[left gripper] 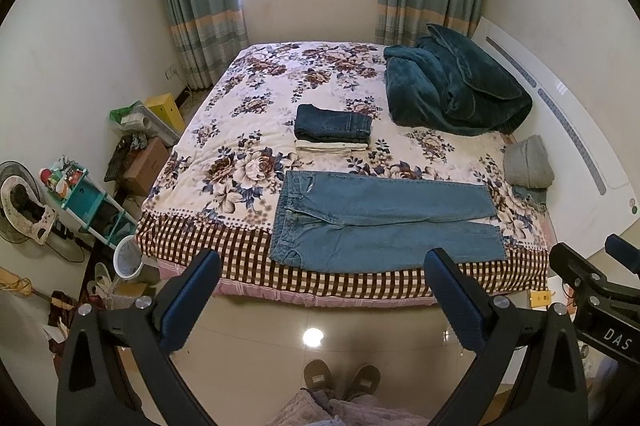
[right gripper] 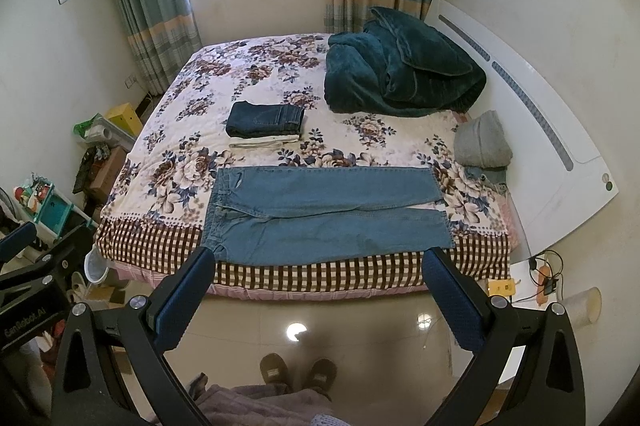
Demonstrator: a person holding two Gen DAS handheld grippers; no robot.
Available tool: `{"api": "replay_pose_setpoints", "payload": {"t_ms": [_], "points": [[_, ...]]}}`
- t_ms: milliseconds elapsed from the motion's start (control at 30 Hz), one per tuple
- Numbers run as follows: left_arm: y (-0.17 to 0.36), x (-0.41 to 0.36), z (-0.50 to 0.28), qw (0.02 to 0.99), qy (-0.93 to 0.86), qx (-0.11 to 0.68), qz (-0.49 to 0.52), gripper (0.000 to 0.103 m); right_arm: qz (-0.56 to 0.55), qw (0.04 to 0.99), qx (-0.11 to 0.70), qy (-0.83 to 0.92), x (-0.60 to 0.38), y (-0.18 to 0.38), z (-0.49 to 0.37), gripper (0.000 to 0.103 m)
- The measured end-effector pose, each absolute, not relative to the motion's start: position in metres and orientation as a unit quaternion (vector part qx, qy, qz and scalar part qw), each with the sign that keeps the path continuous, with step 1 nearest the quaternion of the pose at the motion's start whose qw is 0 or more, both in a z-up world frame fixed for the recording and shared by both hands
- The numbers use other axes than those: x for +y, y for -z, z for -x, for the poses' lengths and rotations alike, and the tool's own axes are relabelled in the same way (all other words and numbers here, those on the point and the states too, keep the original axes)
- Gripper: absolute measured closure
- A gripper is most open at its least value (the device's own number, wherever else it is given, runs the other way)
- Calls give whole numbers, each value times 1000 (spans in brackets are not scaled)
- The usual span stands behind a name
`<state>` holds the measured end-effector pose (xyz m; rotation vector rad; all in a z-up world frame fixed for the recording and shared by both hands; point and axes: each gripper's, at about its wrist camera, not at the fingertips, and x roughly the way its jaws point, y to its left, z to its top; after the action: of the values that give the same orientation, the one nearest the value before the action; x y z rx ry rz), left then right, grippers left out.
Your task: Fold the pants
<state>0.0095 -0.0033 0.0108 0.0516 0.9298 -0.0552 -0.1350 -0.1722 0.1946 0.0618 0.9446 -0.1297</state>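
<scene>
Jeans (left gripper: 384,222) flat along bed (left gripper: 248,246) near edge, left gripper (left gripper: 320,302) and right gripper (right gripper: 316,302) jaws spread above floor

I am holding the left tool (left gripper: 320,306) wide apart above the floor, facing light blue pants (left gripper: 384,222) lying flat on the bed (left gripper: 256,162) near a folded stack (left gripper: 333,128).

Light blue denim pants (left gripper: 380,218) (right gripper: 324,214) lie flat and unfolded near the front edge of the bed (left gripper: 256,154) (right gripper: 192,162). Waistband points left, hems right. Legs run side by side, the far leg slightly overlapping the near one.
</scene>
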Motion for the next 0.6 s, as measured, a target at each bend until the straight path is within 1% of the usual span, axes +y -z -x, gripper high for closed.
{"api": "replay_pose_setpoints", "payload": {"t_ms": [233,600], "points": [[-9,-2,-12,892,30,450,-25,0,-27,886,459,63,-167,-196,133,0],[0,1,-22,891,28,452,-27,0,-39,879,468,80,-164,-174,112,0]]}}
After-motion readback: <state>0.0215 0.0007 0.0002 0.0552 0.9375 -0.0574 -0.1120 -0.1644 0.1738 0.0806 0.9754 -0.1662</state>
